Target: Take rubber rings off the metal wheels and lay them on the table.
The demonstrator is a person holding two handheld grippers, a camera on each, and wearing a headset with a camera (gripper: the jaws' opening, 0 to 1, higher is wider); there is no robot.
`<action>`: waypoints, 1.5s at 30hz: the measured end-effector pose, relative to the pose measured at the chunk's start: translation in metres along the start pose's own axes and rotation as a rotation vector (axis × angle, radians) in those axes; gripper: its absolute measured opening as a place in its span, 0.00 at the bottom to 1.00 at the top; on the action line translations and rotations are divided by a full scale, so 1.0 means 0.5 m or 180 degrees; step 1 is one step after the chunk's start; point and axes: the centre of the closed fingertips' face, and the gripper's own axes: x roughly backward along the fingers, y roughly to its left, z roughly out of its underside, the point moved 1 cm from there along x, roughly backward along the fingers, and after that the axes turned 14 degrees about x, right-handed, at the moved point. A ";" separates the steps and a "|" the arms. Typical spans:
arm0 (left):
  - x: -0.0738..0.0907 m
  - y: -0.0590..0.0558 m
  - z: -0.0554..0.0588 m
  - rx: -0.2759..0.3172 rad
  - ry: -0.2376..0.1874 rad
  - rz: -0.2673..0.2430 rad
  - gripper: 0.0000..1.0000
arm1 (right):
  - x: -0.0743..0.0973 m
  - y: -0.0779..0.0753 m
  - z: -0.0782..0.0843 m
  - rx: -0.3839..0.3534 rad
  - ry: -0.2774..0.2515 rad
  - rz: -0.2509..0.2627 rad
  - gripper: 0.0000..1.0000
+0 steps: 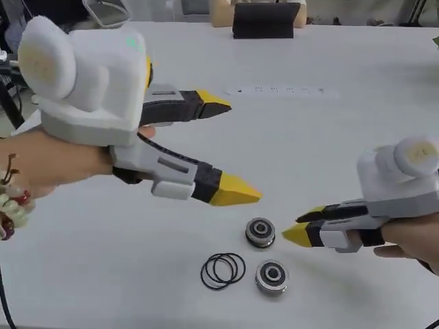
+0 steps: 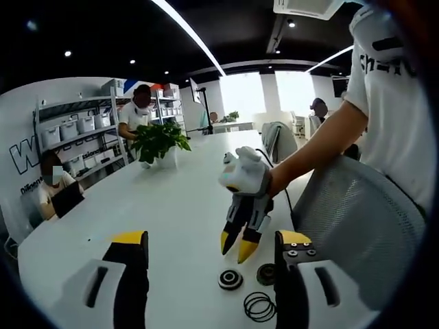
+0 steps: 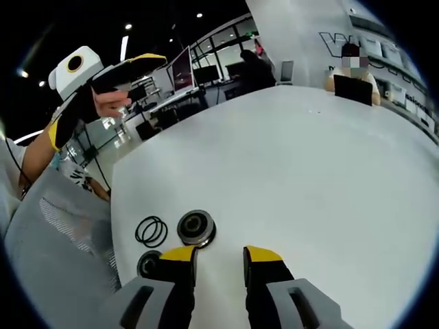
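Two metal wheels lie near the table's front edge, one [image 1: 260, 232] just left of my right gripper's tips and the other [image 1: 271, 277] nearer me. A small pile of black rubber rings [image 1: 223, 270] rests flat beside them. My right gripper [image 1: 305, 223] hovers low, its jaws a narrow gap apart and holding nothing. In its own view the gripper [image 3: 221, 255] points past the nearer-lying wheel [image 3: 196, 227], with the rings [image 3: 151, 231] to the left. My left gripper [image 1: 233, 147] is raised above the table, wide open and holding nothing. Its view shows both wheels [image 2: 230, 279], the rings [image 2: 259, 306] and the right gripper [image 2: 233, 248].
A black case [image 1: 266, 20] stands at the table's far edge, and a flush socket strip [image 1: 281, 90] runs across the middle. A potted plant [image 2: 159, 140] sits farther along the table. A mesh chair [image 2: 357, 212] is behind the person. People sit and stand around the room.
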 end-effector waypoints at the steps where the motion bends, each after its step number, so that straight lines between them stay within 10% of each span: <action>1: -0.004 0.003 0.005 -0.0001 0.0004 0.0014 0.70 | -0.001 0.002 0.000 0.0014 -0.0008 -0.0016 0.25; 16: -0.067 0.046 0.102 0.0270 -0.0058 0.0009 0.36 | -0.017 0.020 -0.007 0.0203 -0.0079 -0.0123 0.26; 30: -0.105 0.037 0.213 0.0441 0.0291 -0.0023 0.25 | -0.031 0.033 -0.004 0.0322 -0.0046 -0.0195 0.25; 45: -0.120 0.027 0.251 0.0457 0.0473 0.0001 0.13 | -0.044 0.046 -0.004 0.0472 -0.0007 -0.0203 0.23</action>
